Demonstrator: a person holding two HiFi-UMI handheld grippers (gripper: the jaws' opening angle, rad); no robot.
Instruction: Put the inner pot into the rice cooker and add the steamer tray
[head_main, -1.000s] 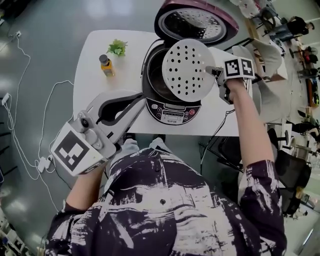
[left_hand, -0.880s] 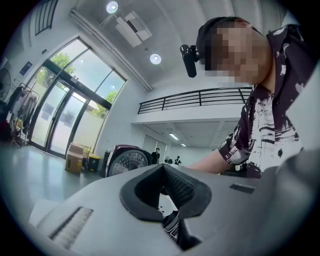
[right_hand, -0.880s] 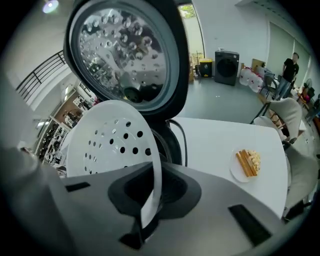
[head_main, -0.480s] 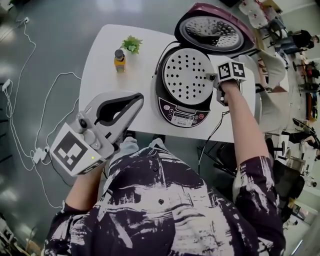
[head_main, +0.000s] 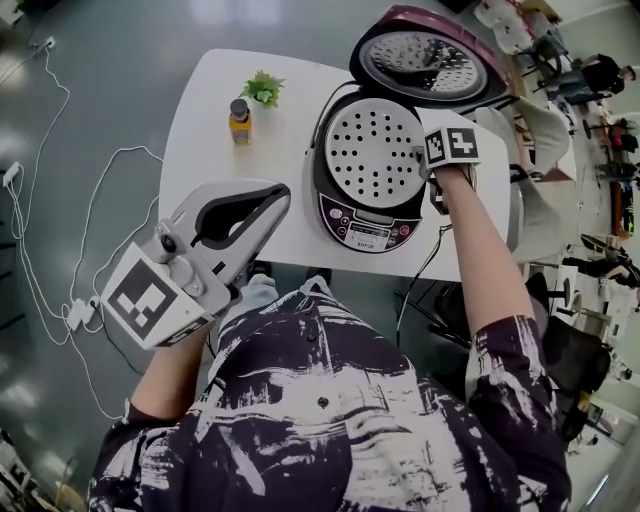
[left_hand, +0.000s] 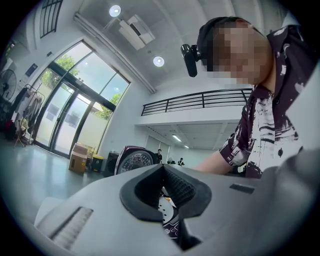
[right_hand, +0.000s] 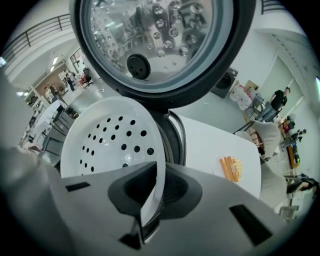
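The rice cooker (head_main: 368, 205) stands on the white table (head_main: 220, 150) with its lid (head_main: 425, 58) swung up and back. The white perforated steamer tray (head_main: 372, 152) lies flat in the cooker's mouth and hides the inner pot. My right gripper (head_main: 424, 158) points steeply down at the cooker's right side, shut on the tray's rim. In the right gripper view the tray (right_hand: 107, 137) runs edge-on between the jaws of the right gripper (right_hand: 151, 200), under the lid (right_hand: 155, 40). My left gripper (head_main: 275, 197) hangs off the table's front edge, jaws together with nothing in them.
A small bottle of orange liquid (head_main: 239, 120) and a little green plant (head_main: 264, 88) stand at the table's far left. A plate of orange food (right_hand: 230, 168) shows right of the cooker. Cables (head_main: 60, 250) trail on the floor at left; a white chair (head_main: 545, 125) is at right.
The steamer tray came down from a tilt above the cooker and now lies flat in its mouth, still in the right gripper. The left gripper hardly shifted.
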